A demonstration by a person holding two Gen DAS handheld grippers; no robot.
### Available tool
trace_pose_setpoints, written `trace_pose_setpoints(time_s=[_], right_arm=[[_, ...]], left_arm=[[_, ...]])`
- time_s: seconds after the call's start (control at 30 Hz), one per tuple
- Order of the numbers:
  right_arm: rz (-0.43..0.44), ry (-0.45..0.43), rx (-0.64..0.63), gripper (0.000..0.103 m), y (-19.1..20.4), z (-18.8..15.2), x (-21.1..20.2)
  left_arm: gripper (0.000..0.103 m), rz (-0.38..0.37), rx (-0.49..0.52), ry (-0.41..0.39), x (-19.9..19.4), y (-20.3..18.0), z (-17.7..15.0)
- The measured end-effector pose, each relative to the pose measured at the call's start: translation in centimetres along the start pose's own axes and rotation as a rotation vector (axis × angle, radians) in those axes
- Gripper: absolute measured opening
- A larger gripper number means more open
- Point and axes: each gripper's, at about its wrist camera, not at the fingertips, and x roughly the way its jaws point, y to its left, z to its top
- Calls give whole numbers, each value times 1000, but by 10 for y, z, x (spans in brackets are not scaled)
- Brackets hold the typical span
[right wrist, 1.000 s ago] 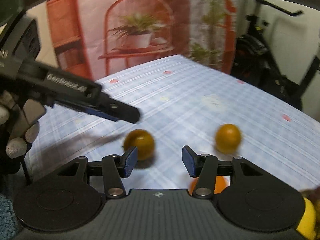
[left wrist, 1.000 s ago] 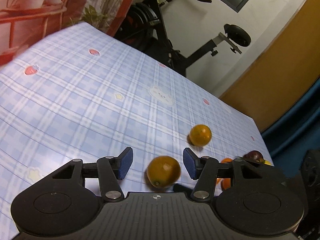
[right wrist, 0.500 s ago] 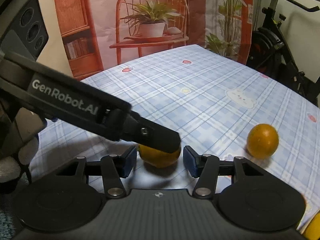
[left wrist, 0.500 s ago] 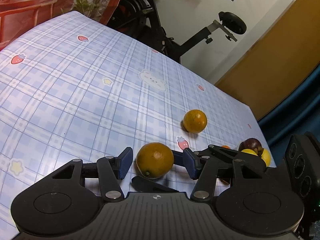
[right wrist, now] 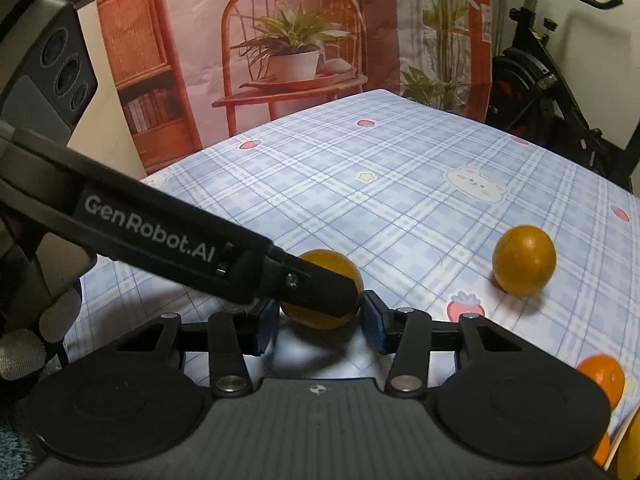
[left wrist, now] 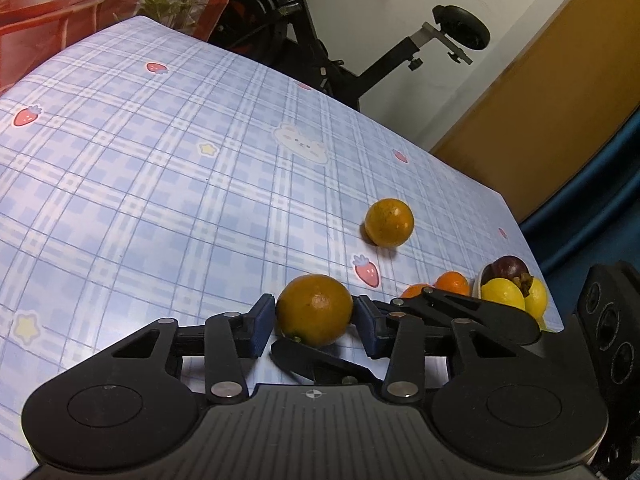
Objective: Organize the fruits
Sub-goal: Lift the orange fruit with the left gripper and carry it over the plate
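Note:
One orange [left wrist: 314,310] lies on the blue checked tablecloth [left wrist: 160,180], and both grippers have it between their blue pads from crossing directions. The left gripper [left wrist: 314,320] is closing, and its pads touch the orange's two sides. In the right wrist view the same orange [right wrist: 328,300] sits between the pads of the right gripper [right wrist: 320,320], which is closing too and touches it on both sides. A left finger [right wrist: 316,288] crosses in front of the fruit. The right gripper's fingers [left wrist: 460,308] reach in from the right. A second orange [left wrist: 389,222] [right wrist: 524,265] lies loose farther out.
At the table's right corner a white dish [left wrist: 478,280] holds a dark mangosteen [left wrist: 508,270] and yellow lemons [left wrist: 503,294], with small tangerines [left wrist: 452,282] [right wrist: 602,374] beside it. An exercise bike [left wrist: 320,40] stands beyond the far edge. A gloved hand [right wrist: 24,344] holds the left gripper.
Both pairs of jaws have narrowed onto the near orange. The left gripper moved forward and down around it, and its finger now crosses in front of the orange in the right wrist view.

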Motion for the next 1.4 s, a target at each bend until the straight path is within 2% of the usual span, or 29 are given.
trace_pose_setpoints(time_s=[0.27,0.6,0.77,1.0,1.2,1.4], right_arm=[[-4,-22,48,47,-1,-7,-13],[-56,-128,116,47,-10,-9,-60],[-97,-182,157,47,-20,-12,-88],[-171,-265,245,47,-44,-26,-136],[-245,-314,347,47,-76,-48,-175],[-322,-336,435,47,-104,-73,-204]], left_arm=[[46,-11,60,2,3,-13,-3],[46,-59,190,-39,-4,-60,1],[46,-57,311,-52,-2,-103,2],[46,-96,445,-29,9,-161,1],[46,-131,551,20,39,-216,-3],[46,-152,602,76,70,-247,-14]])
